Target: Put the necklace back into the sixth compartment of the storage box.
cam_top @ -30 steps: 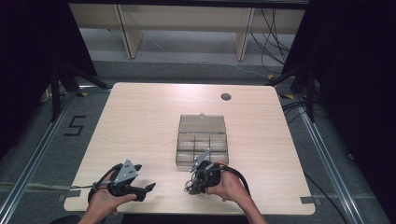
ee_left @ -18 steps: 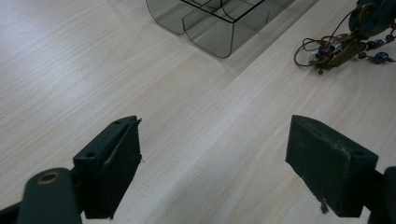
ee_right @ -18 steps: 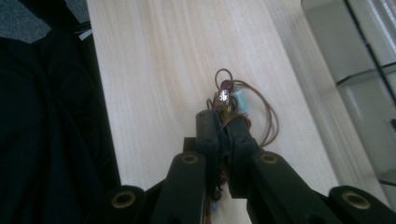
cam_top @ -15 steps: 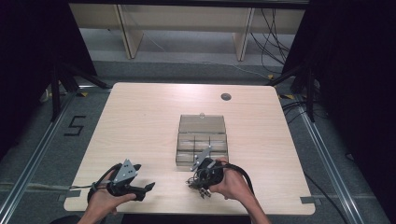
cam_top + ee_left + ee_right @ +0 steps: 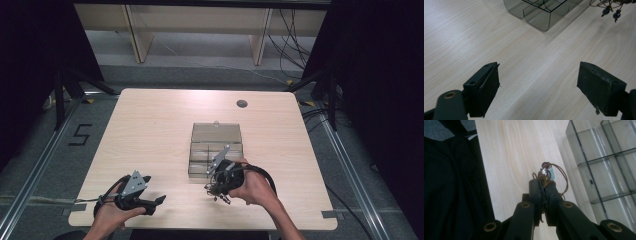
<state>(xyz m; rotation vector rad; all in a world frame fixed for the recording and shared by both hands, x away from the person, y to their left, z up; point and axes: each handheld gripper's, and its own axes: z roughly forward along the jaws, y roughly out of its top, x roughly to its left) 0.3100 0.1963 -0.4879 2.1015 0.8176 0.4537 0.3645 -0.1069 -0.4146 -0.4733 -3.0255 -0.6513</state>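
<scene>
Now a beaded cord bracelet (image 5: 548,173) is clenched between the right gripper's (image 5: 543,185) jaws (left gripper (image 5: 537,82) released, empty); placement into the clear compartment box (image 5: 604,160) beside the jaws is judged next.

The compartment box (image 5: 215,150) sits on the table (image 5: 160,130) right of centre, its lid lying open on the far side, and a round grommet hole (image 5: 242,104) lies in the table top behind it near the far edge. The right gripper (image 5: 218,190) is just before the box's near wall, above the table, with a beaded cord necklace (image 5: 548,173) pinched between its jaws and dangling over the wood. The left gripper (image 5: 156,201) lies well to the left, near the table's front edge, apart from the box.
</scene>
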